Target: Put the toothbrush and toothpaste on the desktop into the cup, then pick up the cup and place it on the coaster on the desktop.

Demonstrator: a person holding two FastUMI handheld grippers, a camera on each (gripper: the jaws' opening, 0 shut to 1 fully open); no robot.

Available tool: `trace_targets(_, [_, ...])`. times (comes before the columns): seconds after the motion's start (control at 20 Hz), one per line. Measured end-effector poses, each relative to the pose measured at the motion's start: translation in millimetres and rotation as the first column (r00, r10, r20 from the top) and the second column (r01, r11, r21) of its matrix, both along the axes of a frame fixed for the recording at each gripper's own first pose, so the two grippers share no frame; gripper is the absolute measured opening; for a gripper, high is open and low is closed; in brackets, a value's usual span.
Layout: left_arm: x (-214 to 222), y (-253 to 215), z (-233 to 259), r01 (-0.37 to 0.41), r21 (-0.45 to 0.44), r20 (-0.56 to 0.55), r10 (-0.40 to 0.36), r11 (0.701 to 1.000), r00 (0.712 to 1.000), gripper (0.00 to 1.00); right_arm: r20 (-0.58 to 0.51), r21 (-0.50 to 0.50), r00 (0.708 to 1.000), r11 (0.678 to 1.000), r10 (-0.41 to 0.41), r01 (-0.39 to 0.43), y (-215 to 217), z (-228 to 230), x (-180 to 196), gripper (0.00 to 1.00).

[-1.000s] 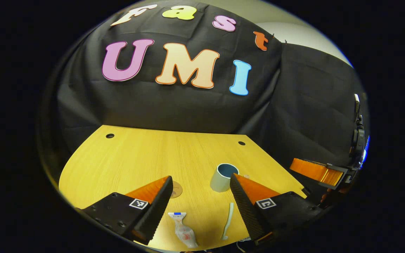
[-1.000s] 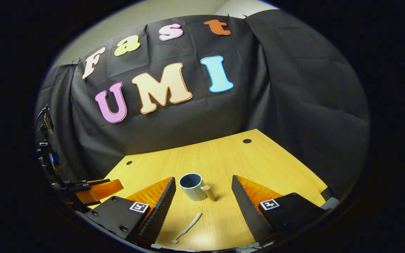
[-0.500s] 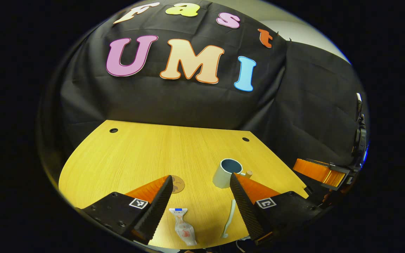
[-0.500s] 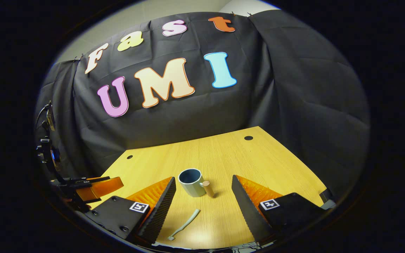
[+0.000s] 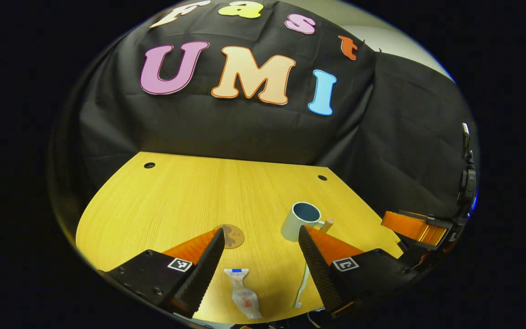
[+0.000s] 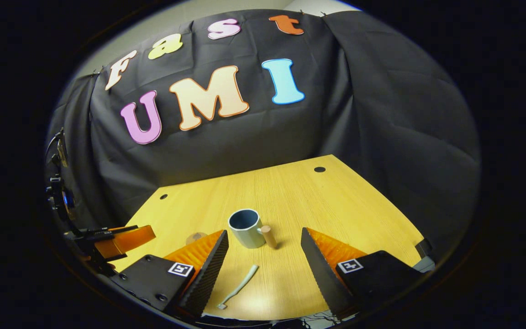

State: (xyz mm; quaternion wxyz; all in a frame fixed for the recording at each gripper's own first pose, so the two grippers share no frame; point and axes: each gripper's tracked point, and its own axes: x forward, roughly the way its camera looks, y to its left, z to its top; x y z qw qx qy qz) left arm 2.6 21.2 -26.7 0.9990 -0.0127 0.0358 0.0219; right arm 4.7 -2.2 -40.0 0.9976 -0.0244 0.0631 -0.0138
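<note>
Yellow wooden bench (image 5: 176, 201) ahead: I judge my left gripper (image 5: 261, 256), fingers wide and empty, nearest the small white toothpaste tube (image 5: 244, 297) lying lengthwise between them.

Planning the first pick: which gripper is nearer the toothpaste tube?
Left. The left gripper hovers right over the white toothpaste tube; the right gripper hovers nearer the toothbrush.
</note>
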Motion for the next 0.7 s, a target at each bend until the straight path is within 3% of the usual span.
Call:
trace_targets(0.05, [-1,3,-3,0.0,0.0,-0.008,0.0,1.0,1.0,0.95,-0.023,-0.002,1.0,1.0,-0.002,0.002,1,-7,2,0.94])
trace_targets(0.15, [-2,13,-8,-0.009,-0.002,-0.01,0.008,1.0,1.0,0.95,-0.076,-0.001,0.997,1.0,-0.003,0.003,4,-22,2,0.98])
trace_targets(0.2, [-3,18,-9,-0.014,-0.007,-0.009,0.014,1.0,1.0,0.95,-0.104,-0.005,0.995,1.0,-0.005,0.005,6,-30,2,0.94])
trace_targets(0.25, [-5,24,-12,-0.026,-0.017,-0.009,0.025,1.0,1.0,0.95,-0.138,-0.015,0.99,1.0,-0.011,0.009,7,-39,2,0.98])
trace_targets(0.4, [-12,43,-21,-0.061,-0.051,-0.016,0.06,0.997,0.998,0.95,-0.228,-0.043,0.973,0.999,-0.028,0.018,9,-64,4,0.94])
trace_targets(0.55, [-21,72,-39,-0.126,-0.065,-0.065,0.121,0.99,0.991,0.95,-0.323,-0.061,0.946,0.998,-0.042,0.024,17,-89,8,0.99])
trace_targets(0.65, [-29,91,-48,-0.168,-0.062,-0.097,0.161,0.984,0.982,0.95,-0.391,-0.072,0.919,0.997,-0.048,0.021,24,-107,14,0.94])
trace_targets(0.7, [-32,100,-52,-0.186,-0.058,-0.109,0.179,0.981,0.978,0.95,-0.427,-0.078,0.903,0.997,-0.055,0.023,27,-117,18,0.99])
